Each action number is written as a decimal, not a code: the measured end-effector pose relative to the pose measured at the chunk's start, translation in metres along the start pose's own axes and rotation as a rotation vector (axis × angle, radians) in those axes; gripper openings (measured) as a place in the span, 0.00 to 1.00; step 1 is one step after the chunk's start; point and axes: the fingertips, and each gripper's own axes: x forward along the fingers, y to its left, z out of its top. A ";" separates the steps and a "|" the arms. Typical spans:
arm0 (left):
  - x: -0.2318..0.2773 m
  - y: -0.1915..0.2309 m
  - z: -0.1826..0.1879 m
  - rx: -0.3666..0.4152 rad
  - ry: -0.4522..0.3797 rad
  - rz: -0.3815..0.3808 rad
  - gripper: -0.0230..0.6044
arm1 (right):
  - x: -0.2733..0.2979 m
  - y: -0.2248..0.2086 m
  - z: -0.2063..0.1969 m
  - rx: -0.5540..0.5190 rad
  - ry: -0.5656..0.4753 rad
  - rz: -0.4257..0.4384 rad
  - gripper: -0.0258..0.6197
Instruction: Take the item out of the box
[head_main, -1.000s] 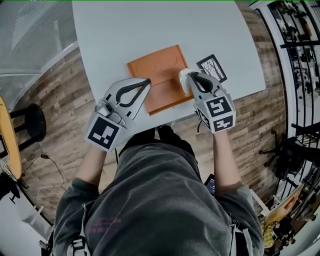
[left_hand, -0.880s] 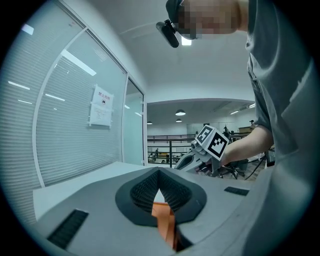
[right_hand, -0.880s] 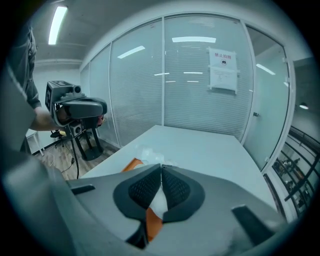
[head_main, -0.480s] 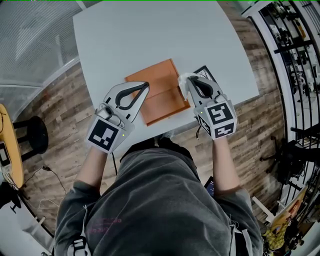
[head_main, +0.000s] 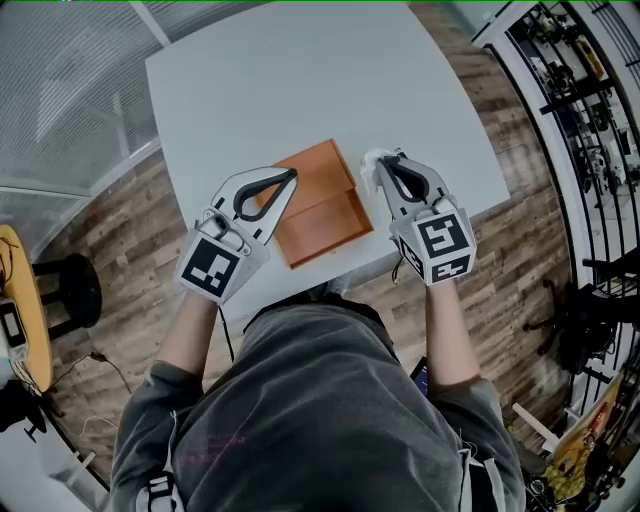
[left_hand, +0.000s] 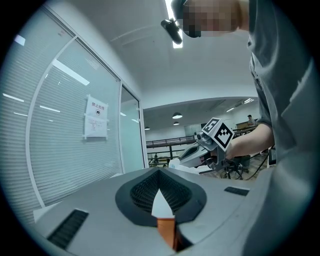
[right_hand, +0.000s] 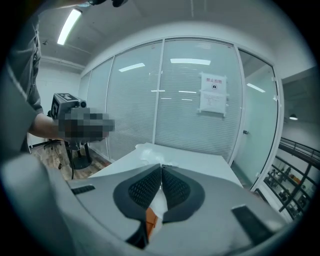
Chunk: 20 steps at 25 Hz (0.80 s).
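The right gripper (head_main: 384, 160) had its jaws closed together on a crumpled white packet (head_main: 370, 172), which stuck out just past their tips. The left gripper (head_main: 292, 175) had its jaws pressed together on nothing. The orange box (head_main: 322, 210) lay below and between both pairs of jaws on the white table (head_main: 260, 90).

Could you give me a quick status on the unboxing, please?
Right gripper shut on white item, beside orange box. Left gripper shut at box edge. Nothing blocking.
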 end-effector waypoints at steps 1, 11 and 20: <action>0.001 0.001 0.002 0.002 -0.002 0.000 0.04 | -0.001 -0.002 0.002 0.000 -0.006 -0.003 0.05; 0.017 -0.003 0.015 0.039 -0.020 -0.004 0.04 | -0.021 -0.019 0.015 -0.032 -0.070 -0.040 0.05; 0.023 0.002 0.028 0.056 -0.036 0.001 0.04 | -0.032 -0.028 0.035 -0.067 -0.104 -0.064 0.05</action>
